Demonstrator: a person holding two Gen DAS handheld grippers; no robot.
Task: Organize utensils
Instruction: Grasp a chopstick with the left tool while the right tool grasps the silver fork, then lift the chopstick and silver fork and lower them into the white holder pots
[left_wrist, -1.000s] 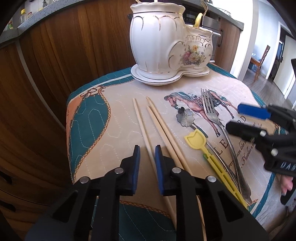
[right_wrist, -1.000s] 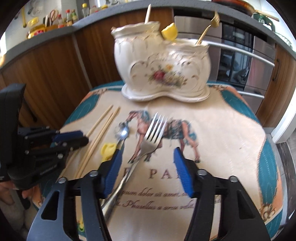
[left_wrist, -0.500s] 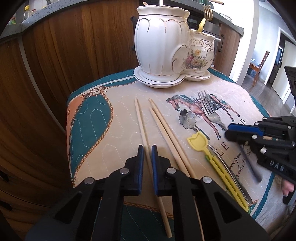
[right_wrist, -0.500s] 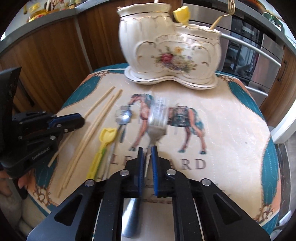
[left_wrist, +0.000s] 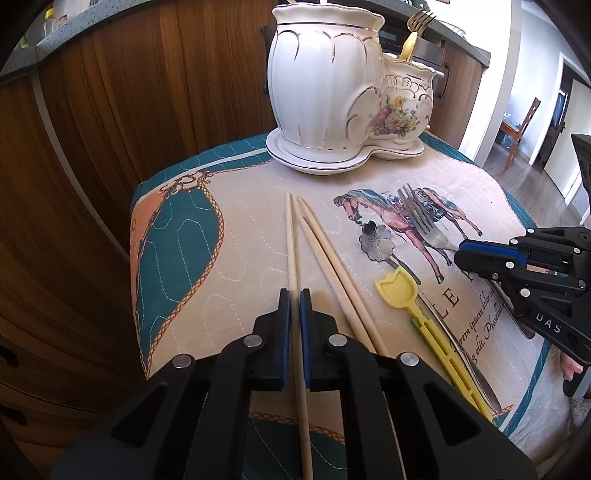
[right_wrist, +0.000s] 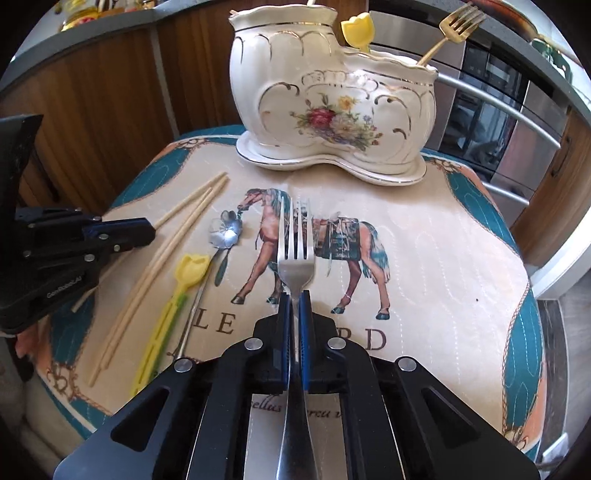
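Observation:
My left gripper (left_wrist: 294, 295) is shut on a pale wooden chopstick (left_wrist: 291, 236) that points toward the white ceramic utensil holder (left_wrist: 332, 92). Two more chopsticks (left_wrist: 332, 258) lie beside it on the cloth. My right gripper (right_wrist: 294, 297) is shut on the neck of a silver fork (right_wrist: 295, 254), tines pointing toward the holder (right_wrist: 332, 99). A flower-bowl spoon (right_wrist: 224, 232) and a yellow tulip-shaped utensil (right_wrist: 186, 275) lie to the left of the fork. The holder has a yellow utensil (right_wrist: 356, 24) and a gold fork (right_wrist: 456, 24) in it.
The utensils lie on a quilted cloth with a horse print (right_wrist: 424, 258) over a small table. Wooden cabinet fronts (left_wrist: 110, 110) stand behind and to the left. An oven with steel handles (right_wrist: 517, 110) is behind to the right.
Both grippers have closed: the left on the leftmost chopstick, the right on the fork. The fork now points straight ahead between the right jaws.

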